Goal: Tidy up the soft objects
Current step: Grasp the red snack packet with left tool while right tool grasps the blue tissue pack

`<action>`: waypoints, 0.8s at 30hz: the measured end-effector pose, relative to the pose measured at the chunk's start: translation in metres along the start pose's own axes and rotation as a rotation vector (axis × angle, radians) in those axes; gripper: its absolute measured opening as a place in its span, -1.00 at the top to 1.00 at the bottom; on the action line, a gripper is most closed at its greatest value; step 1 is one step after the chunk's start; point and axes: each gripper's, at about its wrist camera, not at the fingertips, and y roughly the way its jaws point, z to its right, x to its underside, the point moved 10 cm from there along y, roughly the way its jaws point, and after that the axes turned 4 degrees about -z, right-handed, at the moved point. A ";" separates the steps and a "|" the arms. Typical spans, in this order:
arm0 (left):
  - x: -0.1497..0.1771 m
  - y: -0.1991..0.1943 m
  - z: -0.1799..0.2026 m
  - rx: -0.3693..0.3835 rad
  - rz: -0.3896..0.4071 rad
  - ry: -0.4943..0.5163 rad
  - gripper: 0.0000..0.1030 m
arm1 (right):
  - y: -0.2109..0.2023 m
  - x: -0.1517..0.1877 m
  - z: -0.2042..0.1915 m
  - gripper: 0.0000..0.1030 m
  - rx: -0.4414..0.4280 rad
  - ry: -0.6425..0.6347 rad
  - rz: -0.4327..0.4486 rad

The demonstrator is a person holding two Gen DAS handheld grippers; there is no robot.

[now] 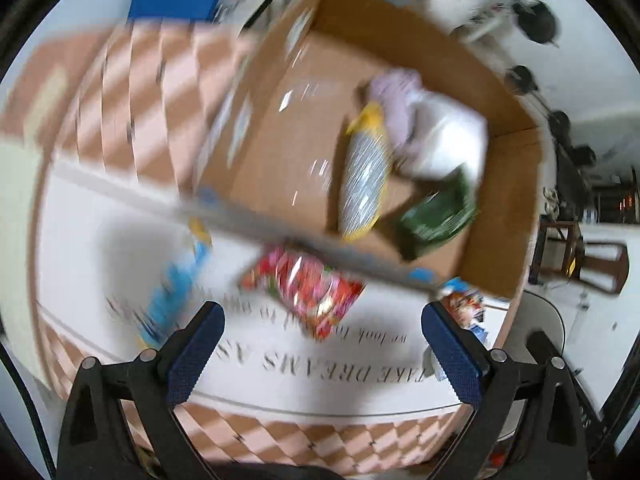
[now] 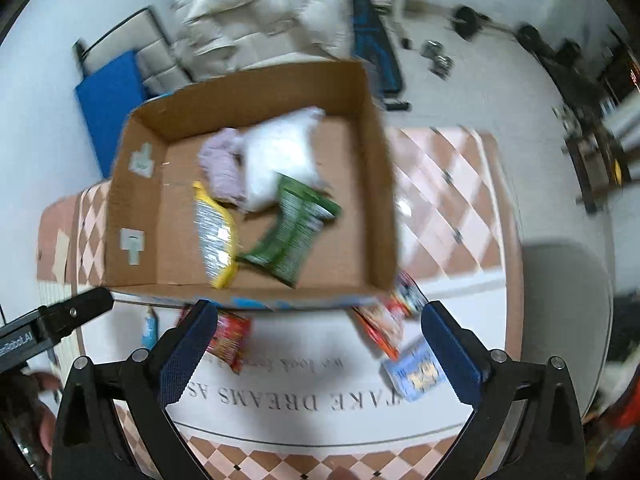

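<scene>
An open cardboard box [image 1: 504, 216] [image 2: 132, 200] stands on the table. Inside lie a yellow-edged silver pouch [image 1: 364, 184] [image 2: 214, 232], a green pouch [image 1: 436, 216] [image 2: 292, 228], a white soft bundle [image 1: 444, 136] [image 2: 280, 152] and a pale purple cloth [image 1: 394, 96] [image 2: 222, 164]. On the tablecloth in front of the box lie a red snack packet [image 1: 308, 292] [image 2: 230, 338], a blue packet [image 1: 172, 292] [image 2: 149, 326], an orange-red packet [image 1: 464, 306] [image 2: 384, 322] and a light blue packet [image 2: 414, 372]. My left gripper [image 1: 320, 350] is open and empty above the cloth. My right gripper [image 2: 318, 354] is open and empty.
The round table carries a white cloth [image 1: 320, 364] [image 2: 280, 392] with printed lettering and a pink checked border. A blue mat [image 2: 108, 104], white cushions [image 2: 256, 12], a weight bench [image 2: 372, 48] and dumbbells [image 2: 466, 20] are on the floor behind. A wooden stool [image 1: 580, 256] stands right.
</scene>
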 end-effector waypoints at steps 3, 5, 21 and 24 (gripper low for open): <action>0.008 0.044 -0.010 -0.047 -0.036 -0.059 -0.96 | 0.029 0.030 0.039 -1.00 -0.023 0.114 -0.059; 0.009 0.062 -0.011 -0.100 -0.022 -0.061 -0.96 | 0.049 0.048 0.059 -1.00 -0.035 0.176 -0.101; 0.028 0.118 -0.040 -0.365 0.016 0.005 -0.96 | 0.132 0.090 0.129 -1.00 0.061 0.291 -0.154; 0.039 0.106 -0.060 -0.353 0.006 -0.011 -0.96 | 0.142 0.086 0.133 -1.00 0.063 0.302 -0.170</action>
